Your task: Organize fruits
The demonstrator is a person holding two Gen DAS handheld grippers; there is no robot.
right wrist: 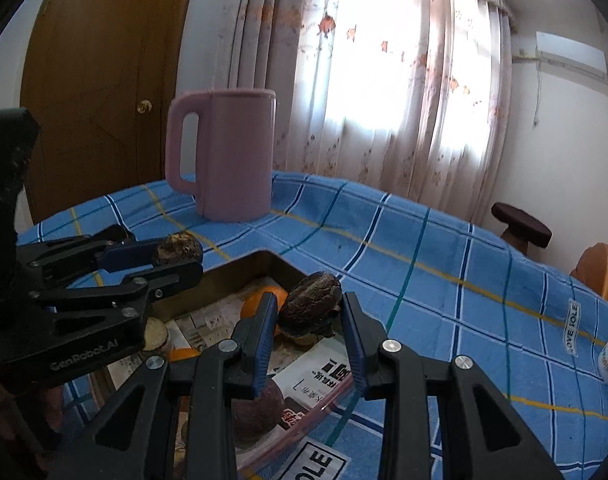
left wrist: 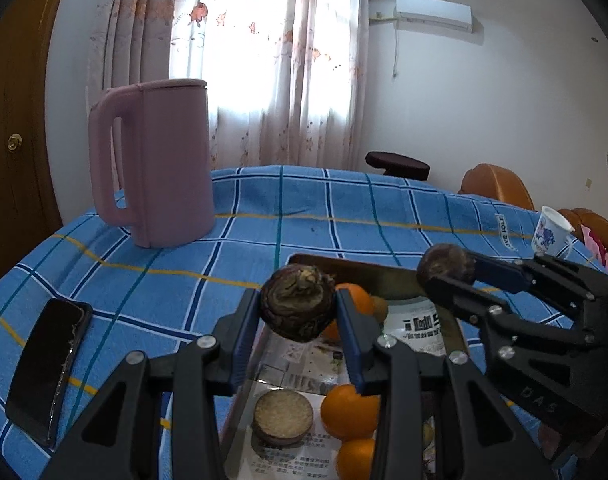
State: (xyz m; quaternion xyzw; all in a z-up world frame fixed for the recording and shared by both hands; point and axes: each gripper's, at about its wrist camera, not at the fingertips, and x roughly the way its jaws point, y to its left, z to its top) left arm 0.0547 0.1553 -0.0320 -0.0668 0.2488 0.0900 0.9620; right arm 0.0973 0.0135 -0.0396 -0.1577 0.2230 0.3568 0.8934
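Note:
My left gripper (left wrist: 297, 303) is shut on a dark, wrinkled brown fruit (left wrist: 295, 316) and holds it above a brown-walled tray (left wrist: 364, 266) lined with newspaper. Oranges (left wrist: 350, 412) and a round tan disc (left wrist: 283, 412) lie in the tray below. To the right, my right gripper (left wrist: 450, 276) pinches a second dark fruit (left wrist: 444, 264). In the right wrist view that gripper (right wrist: 308, 304) is shut on its dark fruit (right wrist: 312, 300) over the tray's far corner (right wrist: 239, 268). The left gripper (right wrist: 179, 258) with its fruit (right wrist: 179, 246) hangs at the left.
A tall pink jug (left wrist: 159, 164) stands at the back left of the blue checked tablecloth (left wrist: 304, 216). A black phone (left wrist: 47, 368) lies at the left and a white patterned cup (left wrist: 550, 230) at the right edge. A dark stool (right wrist: 520, 226) and an orange seat (left wrist: 496, 184) stand beyond the table.

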